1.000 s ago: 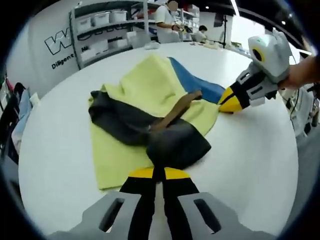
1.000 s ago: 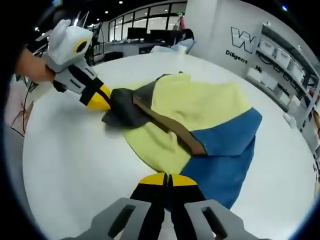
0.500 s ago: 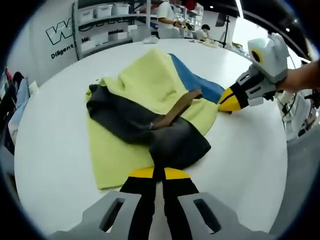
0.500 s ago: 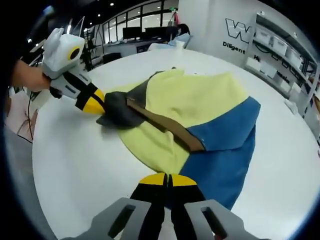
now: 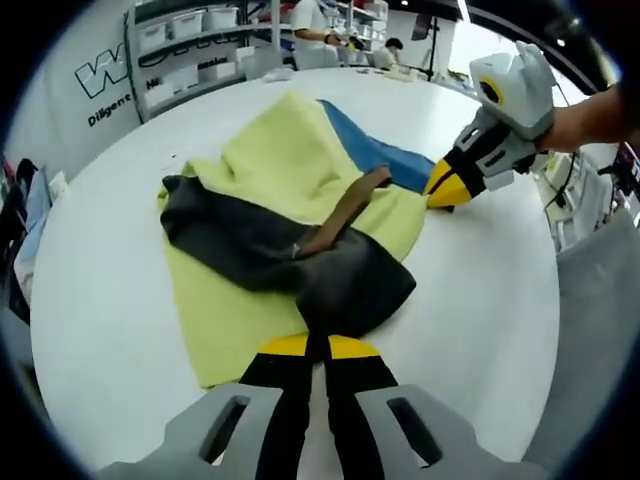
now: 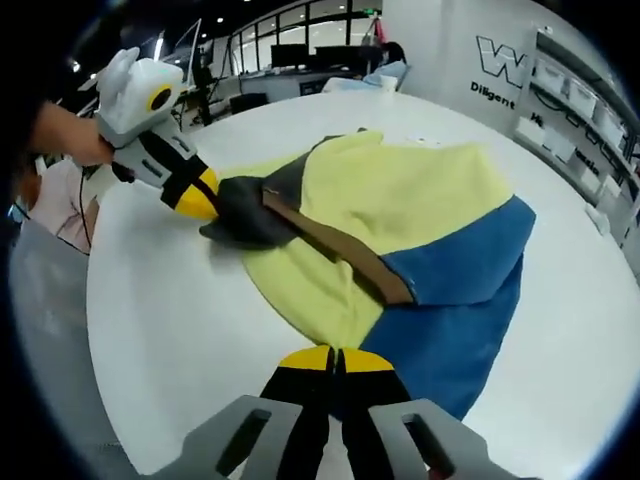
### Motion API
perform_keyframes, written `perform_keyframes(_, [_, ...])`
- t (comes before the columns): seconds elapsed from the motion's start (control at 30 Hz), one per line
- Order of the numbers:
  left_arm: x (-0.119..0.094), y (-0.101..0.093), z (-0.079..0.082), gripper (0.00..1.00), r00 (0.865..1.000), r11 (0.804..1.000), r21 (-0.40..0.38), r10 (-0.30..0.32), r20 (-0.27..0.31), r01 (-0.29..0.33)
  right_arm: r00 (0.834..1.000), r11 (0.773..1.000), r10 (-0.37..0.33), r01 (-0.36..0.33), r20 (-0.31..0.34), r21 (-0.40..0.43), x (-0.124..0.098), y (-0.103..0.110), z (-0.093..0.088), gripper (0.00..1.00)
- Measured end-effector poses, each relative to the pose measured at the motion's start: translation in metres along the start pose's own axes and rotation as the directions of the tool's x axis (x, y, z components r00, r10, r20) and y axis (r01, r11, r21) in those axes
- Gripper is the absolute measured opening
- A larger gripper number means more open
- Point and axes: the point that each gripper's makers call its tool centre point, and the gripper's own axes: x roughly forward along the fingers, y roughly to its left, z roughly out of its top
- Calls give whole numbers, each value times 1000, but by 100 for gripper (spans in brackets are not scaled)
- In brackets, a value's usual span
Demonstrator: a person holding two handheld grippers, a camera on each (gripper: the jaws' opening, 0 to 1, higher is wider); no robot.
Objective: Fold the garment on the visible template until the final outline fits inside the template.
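A soft fabric garment in pale yellow, blue and dark grey, with a brown strap across it [image 5: 300,190] [image 6: 400,220], lay partly folded on the round white counter [image 5: 100,300] [image 6: 200,330], near its middle. In the left gripper view its dark grey panel ran from the far left edge down to the near edge, where the left tool [image 5: 317,347] had its yellow-tipped jaws pressed together on that grey cloth. The blue section lay on the far right side, and there the right tool [image 5: 440,190], held by a person's hand, was closed on the blue edge. In the right gripper view the right tool [image 6: 337,359] pinched the near blue corner with its jaws together, while the left tool [image 6: 200,205] gripped the grey flap at the far left of the garment. Shelves with white storage bins [image 5: 180,25] and a white wall with dark lettering [image 6: 515,75] stood beyond the counter
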Motion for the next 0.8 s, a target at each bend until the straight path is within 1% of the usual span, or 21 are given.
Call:
perform_keyframes(0.1, [-6, -9, -7, 2, 1000, 1000, 14, -3, -4, 3, 1000, 1000, 11, -11, 2, -9, -4, 8, -5, 0])
perform_keyframes(0.3, [-13, -18, -16, 2, 1000, 1000, -9, -3, -3, 3, 1000, 1000, 29, -29, 13, 7, -11, 22, -12, 0])
perform_keyframes(0.4, [-17, -24, -22, 2, 1000, 1000, -11, -2, -4, 2, 999, 999, 40, -40, 17, 0, -15, 30, -17, 0])
perform_keyframes(0.63, [-26, -39, -33, 2, 1000, 1000, -31, -3, 8, 3, 998, 999, 53, -53, 16, -2, -21, 42, -23, 0])
perform_keyframes(0.8, [-33, -50, -42, 2, 1000, 1000, -29, -7, 1, 7, 998, 998, 63, -63, 15, -13, -27, 54, -30, 0])
